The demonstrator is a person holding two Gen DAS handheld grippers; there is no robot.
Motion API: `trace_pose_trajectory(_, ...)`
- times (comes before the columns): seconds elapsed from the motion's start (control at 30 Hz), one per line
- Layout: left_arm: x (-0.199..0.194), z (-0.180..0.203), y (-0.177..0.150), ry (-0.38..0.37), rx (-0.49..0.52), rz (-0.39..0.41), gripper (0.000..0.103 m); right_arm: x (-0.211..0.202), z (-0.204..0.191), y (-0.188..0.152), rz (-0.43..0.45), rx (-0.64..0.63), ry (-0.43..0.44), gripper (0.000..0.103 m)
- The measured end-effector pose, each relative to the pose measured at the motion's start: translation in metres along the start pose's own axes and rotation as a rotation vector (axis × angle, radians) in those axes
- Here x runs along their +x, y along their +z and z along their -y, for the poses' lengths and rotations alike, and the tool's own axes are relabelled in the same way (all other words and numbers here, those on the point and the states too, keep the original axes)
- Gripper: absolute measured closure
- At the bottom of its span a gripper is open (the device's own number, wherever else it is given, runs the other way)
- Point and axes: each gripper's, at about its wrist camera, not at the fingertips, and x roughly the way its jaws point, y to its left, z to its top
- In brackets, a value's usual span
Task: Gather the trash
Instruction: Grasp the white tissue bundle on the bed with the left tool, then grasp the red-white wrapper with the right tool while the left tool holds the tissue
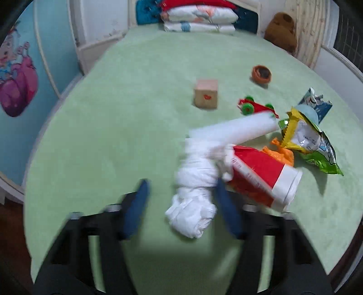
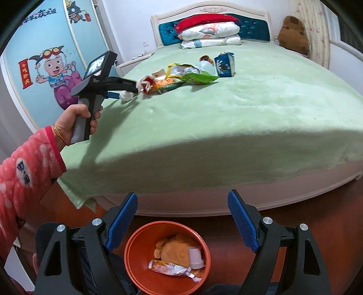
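On the green bed lies a crumpled white tissue wad between the open blue fingers of my left gripper, nearer the right finger. Beside it lie a red and white cup, an orange wrapper, a yellow-green snack bag and a blue carton. In the right wrist view the left gripper reaches the tissue at the pile's edge. My right gripper is open and empty above an orange bin on the floor, which holds a wrapper and a small white cup.
A wooden cube, a red toy car with green wheels and an orange ring-shaped object lie further up the bed. Pillows and a brown plush bear sit at the headboard. A cartoon wardrobe stands left.
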Motion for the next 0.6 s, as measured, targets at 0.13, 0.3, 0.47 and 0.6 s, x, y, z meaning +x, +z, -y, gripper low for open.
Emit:
trace_pose_trajectory(0.13, -0.006, 0.006, -0.004, 0.003, 0.026, 0.001, 0.072, -0.002, 0.006, 0.005, 0.011, 0.013, -0.006, 0.023)
trace_pose_trajectory(0.3, -0.018, 0.004, -0.012, -0.018, 0.030, 0.018, 0.073, -0.001, 0.003, 0.012, 0.024, 0.010, 0.007, 0.023)
trace_pose_trajectory(0.47, -0.051, -0.003, -0.027, -0.046, 0.024, 0.067, 0.073, 0.007, -0.009, 0.025, 0.036, -0.023, 0.026, 0.023)
trace_pose_trajectory(0.6, -0.085, -0.016, -0.053, -0.051, -0.007, 0.089, 0.073, 0.021, -0.026, 0.047, 0.084, -0.093, 0.005, 0.023)
